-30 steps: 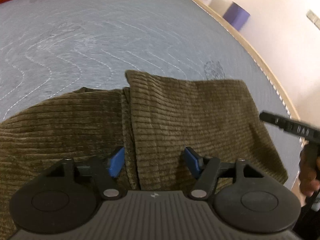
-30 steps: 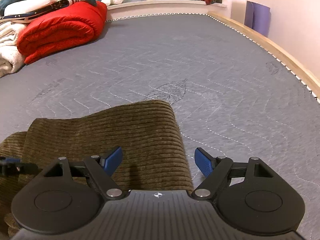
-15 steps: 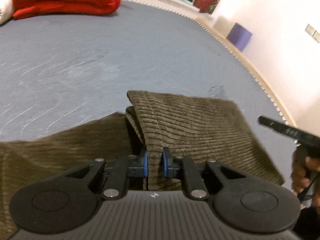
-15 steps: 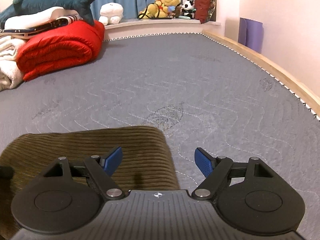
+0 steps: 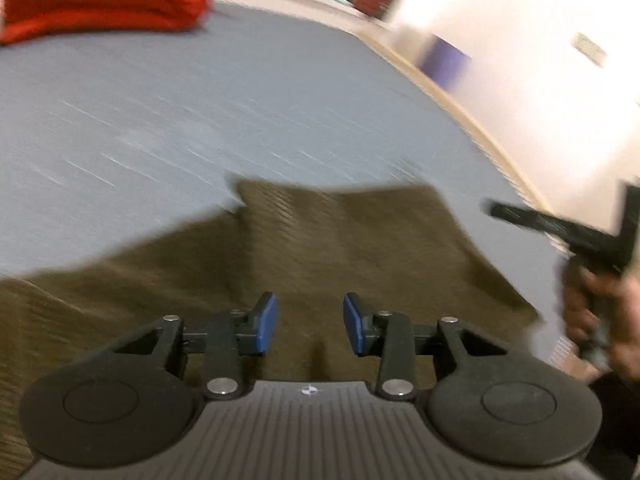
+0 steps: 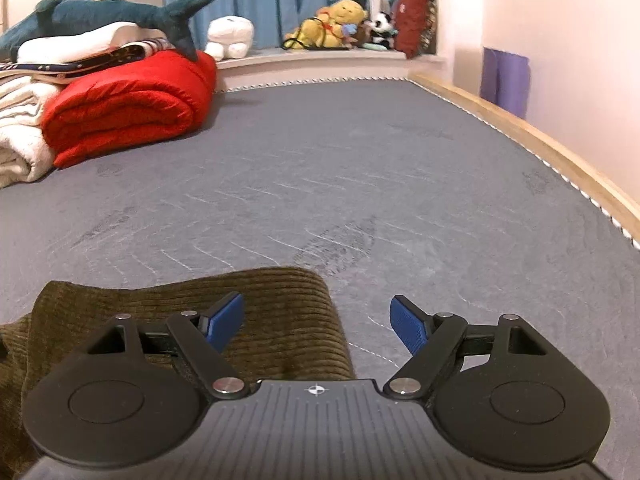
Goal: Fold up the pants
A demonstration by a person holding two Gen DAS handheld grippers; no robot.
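Olive-brown corduroy pants (image 5: 340, 240) lie folded on the grey mattress (image 5: 200, 112). The left wrist view is motion-blurred. My left gripper (image 5: 310, 326) is open, its blue pads apart over the pants with nothing between them. The right gripper's black body (image 5: 560, 228) and the hand holding it show at the right edge of the left wrist view. In the right wrist view the pants (image 6: 260, 312) lie under the left side of my right gripper (image 6: 318, 322), which is open and empty above their right edge.
A rolled red blanket (image 6: 128, 108) and white bedding (image 6: 20, 148) lie at the far left. A plush shark (image 6: 120, 12) and stuffed toys (image 6: 340, 24) sit at the back. A wooden bed edge (image 6: 540, 148) runs along the right; a purple object (image 6: 506, 80) stands by the wall.
My left gripper closed on the pants' fold half a second ago and has now opened and let go, moving quickly. The right gripper stayed open and tilted up a little.
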